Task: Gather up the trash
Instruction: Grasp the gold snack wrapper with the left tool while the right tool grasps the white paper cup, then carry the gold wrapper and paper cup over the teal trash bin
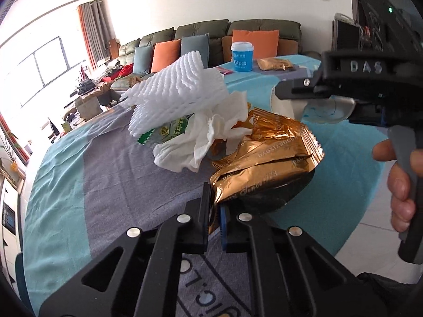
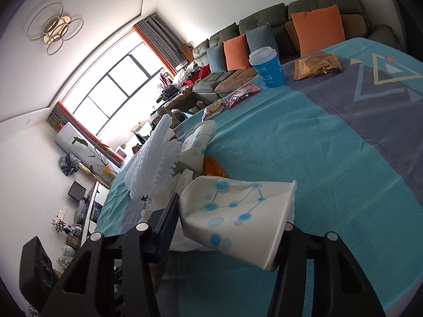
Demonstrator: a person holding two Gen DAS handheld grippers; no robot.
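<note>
A: In the left wrist view, what writing can you read?

B: The gold wrapper point(image 1: 267, 158) carries "DAOXIANGCUN", and the other tool has "DAS" on its body. The blue tub point(image 1: 242, 56) has white print, too small for me to read.

A: And the left gripper point(image 1: 215, 211)?

B: Its jaws are almost together, pinching a corner of the gold wrapper. The wrapper lies in a black bowl point(image 1: 280, 198) together with one white foam net point(image 1: 177, 89), one crumpled tissue point(image 1: 206, 137) and one green packet point(image 1: 169, 132).

A: Is the right gripper point(image 1: 284, 91) seen here?

B: Yes, at the right side, with a hand point(image 1: 401, 182) on its handle.

A: Now the right wrist view.

B: The right gripper point(image 2: 228, 231) holds a white paper cup point(image 2: 238, 214) with blue dots, lying on its side; the jaws stand about half wide, against the cup. A second similar cup point(image 2: 201, 142) is behind, beside the foam net.

A: What more is on the table?

B: One blue tub, one brown packet point(image 2: 317, 64), one red packet point(image 2: 242, 92), something orange point(image 2: 212, 165).

A: The surface and room?

B: A cloth point(image 2: 304, 145) in turquoise and grey with triangles. Behind is a green sofa point(image 2: 264, 23) with orange and blue cushions, a big window point(image 2: 116, 84) with curtains, and a ring lamp point(image 2: 55, 30) on the ceiling.
</note>
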